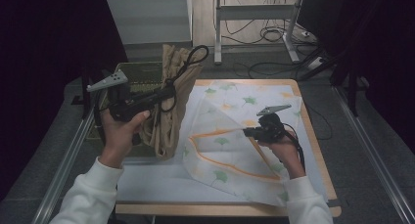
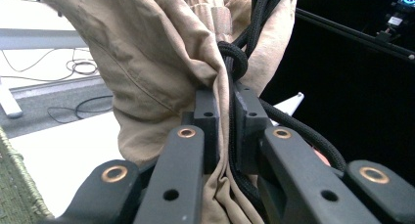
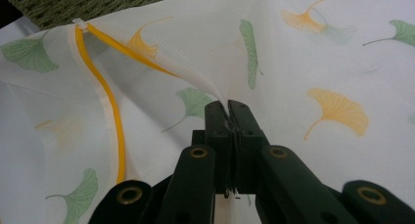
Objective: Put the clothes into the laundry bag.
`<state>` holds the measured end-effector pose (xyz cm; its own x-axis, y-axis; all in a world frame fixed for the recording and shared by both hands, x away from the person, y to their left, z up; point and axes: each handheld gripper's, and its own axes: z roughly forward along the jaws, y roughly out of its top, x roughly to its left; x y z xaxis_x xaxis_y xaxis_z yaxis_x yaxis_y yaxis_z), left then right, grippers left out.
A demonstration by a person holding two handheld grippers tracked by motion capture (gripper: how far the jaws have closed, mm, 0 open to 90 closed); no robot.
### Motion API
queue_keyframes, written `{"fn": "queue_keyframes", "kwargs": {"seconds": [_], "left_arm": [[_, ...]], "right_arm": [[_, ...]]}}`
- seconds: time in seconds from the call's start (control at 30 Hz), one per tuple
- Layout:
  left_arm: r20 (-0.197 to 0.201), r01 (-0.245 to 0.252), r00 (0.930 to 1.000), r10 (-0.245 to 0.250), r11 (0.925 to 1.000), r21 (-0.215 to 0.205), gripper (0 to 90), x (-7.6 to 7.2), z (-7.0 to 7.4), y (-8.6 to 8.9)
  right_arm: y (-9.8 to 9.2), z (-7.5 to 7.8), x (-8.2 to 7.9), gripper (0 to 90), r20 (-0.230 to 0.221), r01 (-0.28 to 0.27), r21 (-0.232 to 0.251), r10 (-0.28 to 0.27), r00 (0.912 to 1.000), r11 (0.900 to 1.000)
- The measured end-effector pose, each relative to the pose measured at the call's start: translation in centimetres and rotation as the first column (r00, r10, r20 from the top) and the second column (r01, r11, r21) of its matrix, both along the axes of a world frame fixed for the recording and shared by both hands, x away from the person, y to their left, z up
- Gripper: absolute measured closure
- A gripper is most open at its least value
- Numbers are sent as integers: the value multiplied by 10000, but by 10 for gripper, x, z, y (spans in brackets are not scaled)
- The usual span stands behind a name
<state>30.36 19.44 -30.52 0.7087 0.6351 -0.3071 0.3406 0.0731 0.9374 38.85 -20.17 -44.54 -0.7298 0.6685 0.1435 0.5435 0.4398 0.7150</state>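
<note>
A tan cloth garment (image 1: 169,101) with a black drawstring cord (image 1: 193,55) hangs bunched above the table's left edge. My left gripper (image 1: 169,93) is shut on its fabric and cord; in the left gripper view the tan cloth (image 2: 147,57) and black cord (image 2: 234,57) are pinched between the jaws. A white mesh laundry bag (image 1: 230,136) printed with green and orange ginkgo leaves and edged by an orange zipper (image 1: 215,133) lies on the table. My right gripper (image 1: 244,131) is shut on its upper layer, lifting the mesh (image 3: 215,72) into a peak beside the open zipper (image 3: 105,101).
A green woven basket (image 1: 139,75) stands at the table's left behind the garment. The wooden table edge (image 1: 313,136) runs along the right. Cables and a desk frame (image 1: 254,18) lie on the floor beyond. A metal rail (image 1: 68,160) flanks the left side.
</note>
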Motion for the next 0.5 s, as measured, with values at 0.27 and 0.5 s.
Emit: {"fn": "queue_keyframes", "kwargs": {"seconds": [0.27, 0.5], "left_arm": [[-121, 407, 9991, -408, 9991, -94, 832, -3, -3, -9], [-144, 721, 9973, -721, 9974, 13, 832, -5, -6, -20]], "right_arm": [[0, 0, 0, 863, -13, 20, 15, -20, 10000, 10000], [0, 0, 0, 863, -8, 20, 32, -20, 10000, 10000]]}}
